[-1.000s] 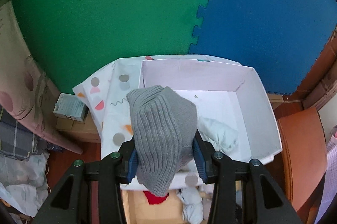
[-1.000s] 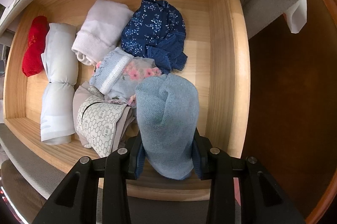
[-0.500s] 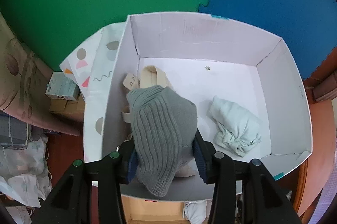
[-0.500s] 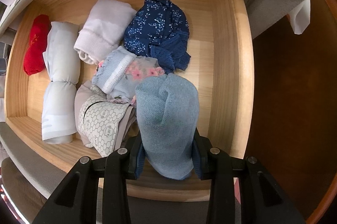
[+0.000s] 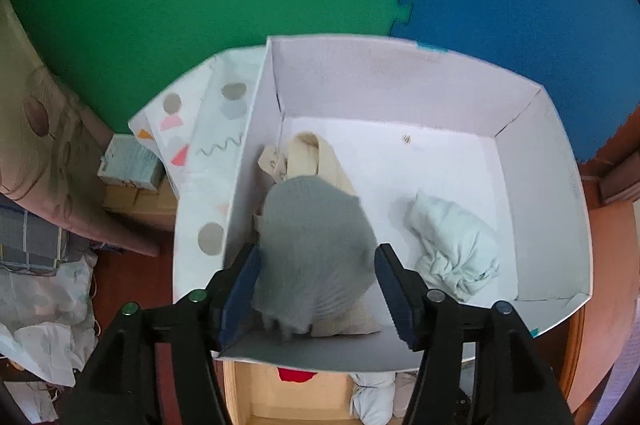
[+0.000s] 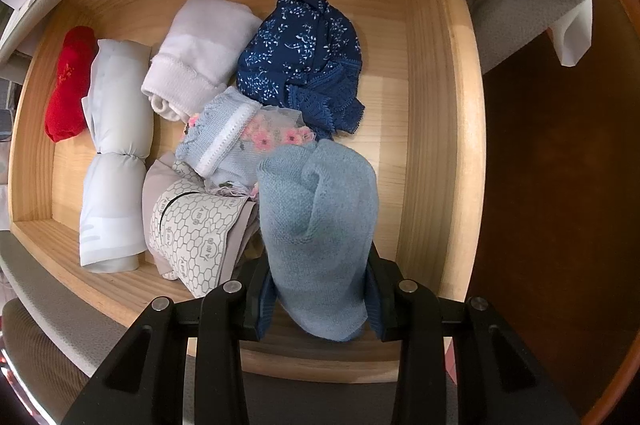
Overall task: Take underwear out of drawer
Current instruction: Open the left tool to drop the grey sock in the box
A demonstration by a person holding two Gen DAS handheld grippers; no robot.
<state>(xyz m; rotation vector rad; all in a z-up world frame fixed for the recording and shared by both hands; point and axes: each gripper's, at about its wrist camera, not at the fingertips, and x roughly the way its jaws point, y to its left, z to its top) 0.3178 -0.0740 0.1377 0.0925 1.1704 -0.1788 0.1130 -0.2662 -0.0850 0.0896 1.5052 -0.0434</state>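
My left gripper [image 5: 316,289] fingers have just been opening, releasing the grey garment [image 5: 312,257] over the white box [image 5: 400,73]; my right gripper [image 6: 320,299] clenches the blue garment [image 6: 320,225] above the drawer [image 6: 436,145]. Risk: grey knit snagging a pad.

three garments in box [image 5: 540,185]; seven in drawer [image 6: 436,105].

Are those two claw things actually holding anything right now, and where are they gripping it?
The right gripper pinches the light blue knit garment at its lower end. The left gripper has just been opening; the grey ribbed garment sits loose between.
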